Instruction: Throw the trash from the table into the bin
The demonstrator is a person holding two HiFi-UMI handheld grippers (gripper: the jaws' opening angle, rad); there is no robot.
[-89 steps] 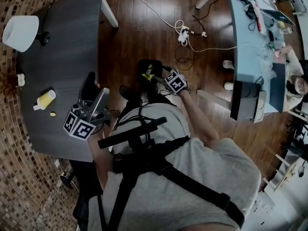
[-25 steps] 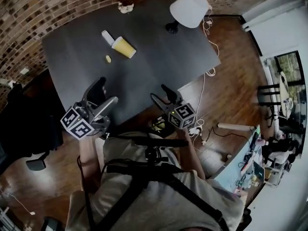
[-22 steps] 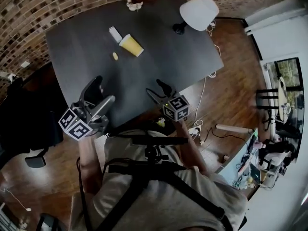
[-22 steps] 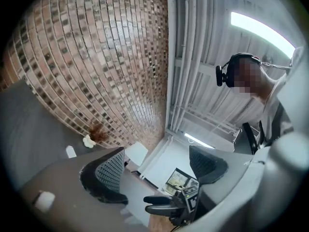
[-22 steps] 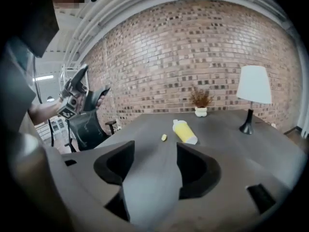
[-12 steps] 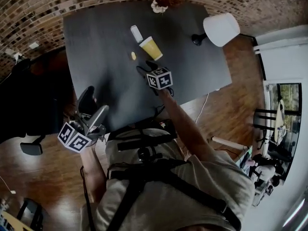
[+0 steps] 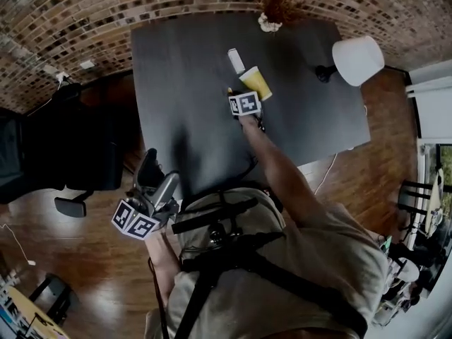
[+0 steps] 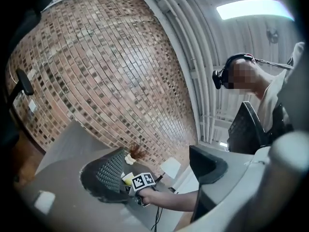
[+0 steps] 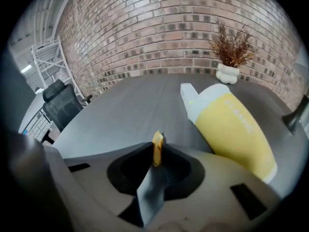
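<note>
One reach later, right tool [image 9: 155, 164] has just clamped yellow scrap [image 9: 157, 148] beside cup [image 9: 231, 124]; left tool [image 7: 159, 172] gapes.

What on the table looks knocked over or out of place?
The yellow cup lies tipped on its side on the dark table, a small white piece at one end. Beside it, the right gripper has just closed its jaws on a yellow scrap.
</note>
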